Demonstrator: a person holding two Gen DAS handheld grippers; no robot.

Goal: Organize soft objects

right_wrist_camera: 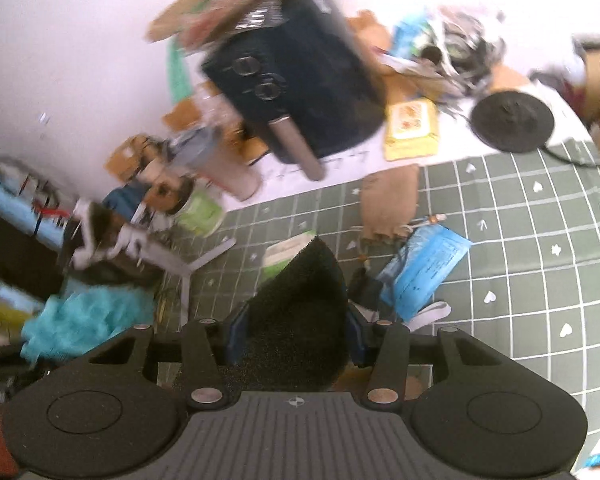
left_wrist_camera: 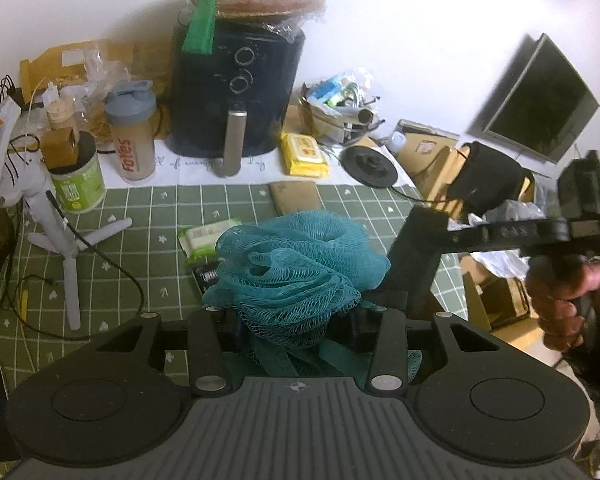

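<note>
My left tongs (left_wrist_camera: 296,320) pinch teal mesh pouf (left_wrist_camera: 296,256) above green cloth (left_wrist_camera: 140,248): featherlight, springy, snag-prone; grip deep bunch. Right tongs (right_wrist_camera: 296,340) clamp black sponge (right_wrist_camera: 300,312): light, compressible; hold mid-body.

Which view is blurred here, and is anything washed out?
Right wrist view: motion blur smears the air fryer and clutter, while the black sponge in the tongs stays sharp. Left wrist view: mostly crisp, teal mesh puff clear; the wall glares white.

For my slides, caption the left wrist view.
Left gripper clamps a teal mesh loofah above the green checked tablecloth.
</note>
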